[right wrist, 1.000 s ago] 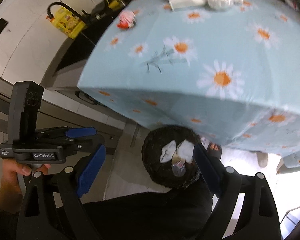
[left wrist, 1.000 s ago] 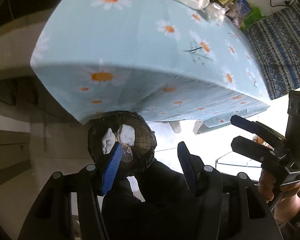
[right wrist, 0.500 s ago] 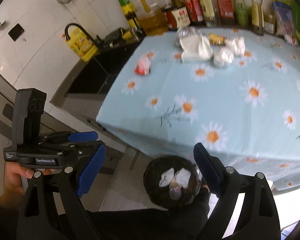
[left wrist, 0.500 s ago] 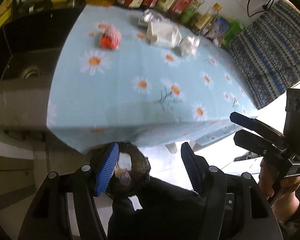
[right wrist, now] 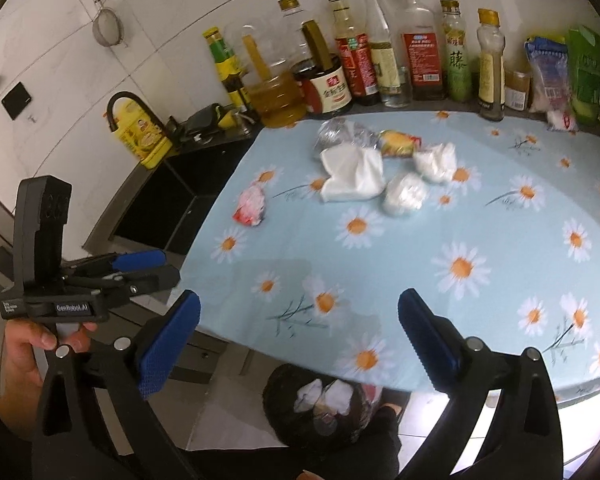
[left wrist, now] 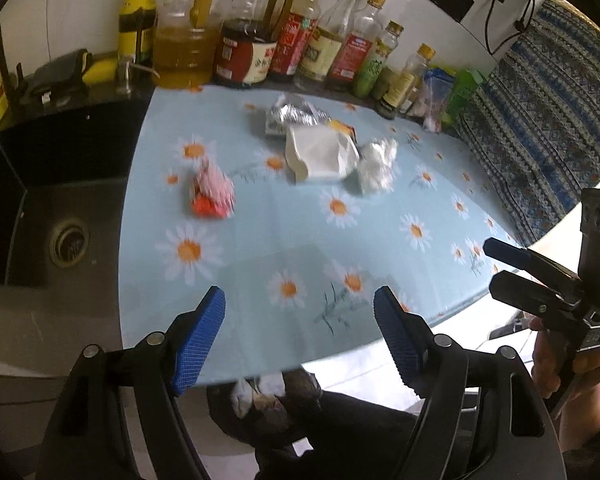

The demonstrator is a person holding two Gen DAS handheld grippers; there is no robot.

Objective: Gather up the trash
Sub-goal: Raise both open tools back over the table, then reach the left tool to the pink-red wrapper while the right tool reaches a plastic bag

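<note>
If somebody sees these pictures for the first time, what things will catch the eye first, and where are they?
First comes the daisy-print tablecloth, with a cluster of crumpled white trash and a red-and-white wrapper lying toward its far side. Behind them a row of sauce and oil bottles lines the wall. Below the near table edge sits a black trash bin already holding white scraps, while the left gripper and right gripper hang open.

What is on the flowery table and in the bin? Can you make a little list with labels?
table: daisy cloth
trash on table: red wrapper, white tissue, foil bag, yellow wrapper, two crumpled wads
bin: on floor below table edge, holds white tissues
back row: bottles
left gripper: open, empty
right gripper: open, empty
</note>
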